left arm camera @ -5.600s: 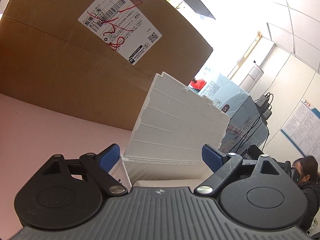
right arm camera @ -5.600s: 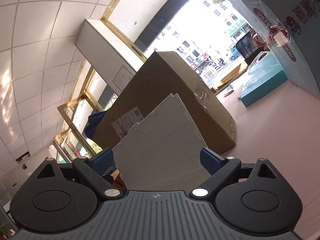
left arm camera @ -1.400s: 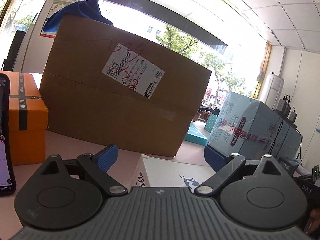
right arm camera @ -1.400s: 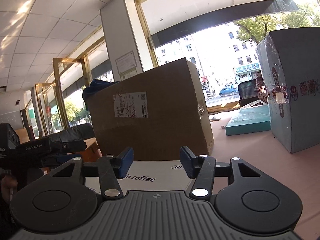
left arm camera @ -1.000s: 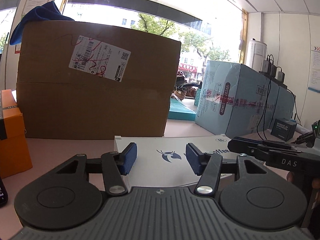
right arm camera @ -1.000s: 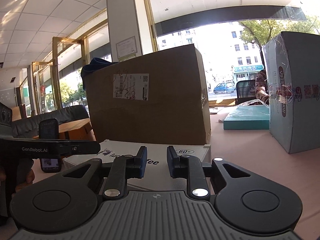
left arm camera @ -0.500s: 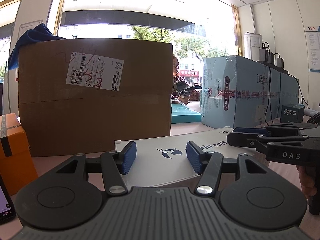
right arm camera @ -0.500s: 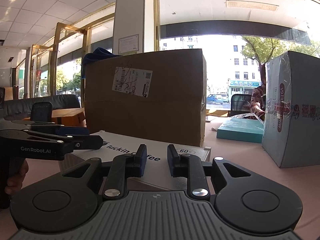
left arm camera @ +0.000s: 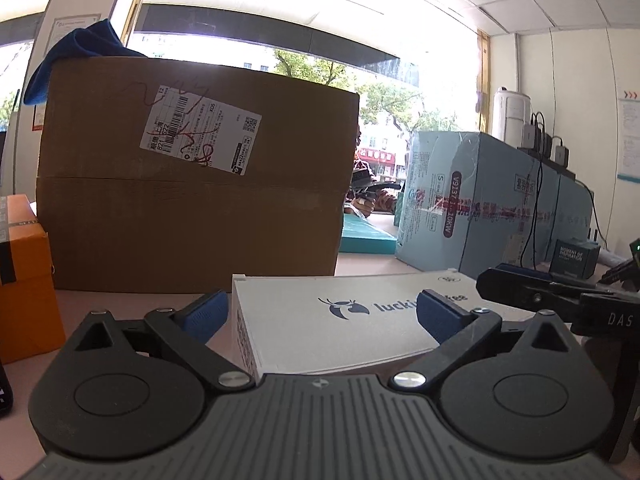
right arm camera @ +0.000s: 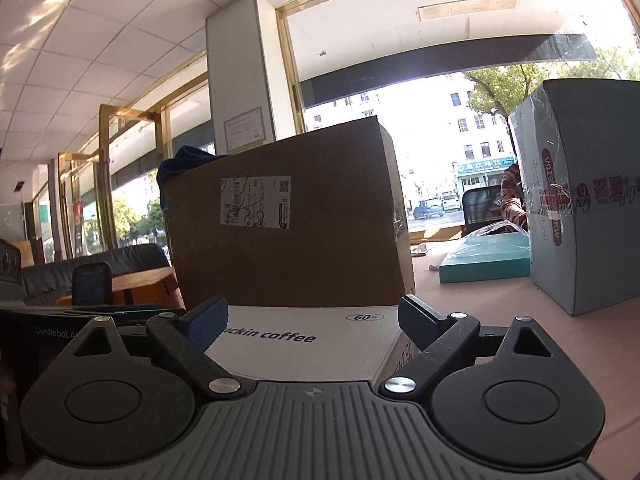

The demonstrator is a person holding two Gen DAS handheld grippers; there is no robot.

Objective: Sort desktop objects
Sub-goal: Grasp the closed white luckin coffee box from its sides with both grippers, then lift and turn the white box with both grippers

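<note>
Box (left arm camera: 340, 320), white w/ "luckin coffee" print, lies flat on the pink desk (right arm camera: 560, 340), just in front of the big brown carton (left arm camera: 192, 176). Half a sec ago both tongs were pinched narrow above its lid; now both stand wide. Left gripper (left arm camera: 322, 312) has its blue pads spread either side of the box's near corner, nothing between them but the lid seen past them. Right gripper (right arm camera: 312, 322) likewise wide, fingers straddling the printed top from the other end, not gripping (its black body also shows at the right edge of the left view). Can't tell if any pad touches the cardboard.

Meaning, as I read it: box has been set down and let go, so this item looks sorted to its spot by the carton. Prob. next is backing both tools off w/o nudging it, then picking another item, e.g. the orange box (left arm camera: 24, 280) at left or the small dark box (left arm camera: 574, 252) at right.
</note>
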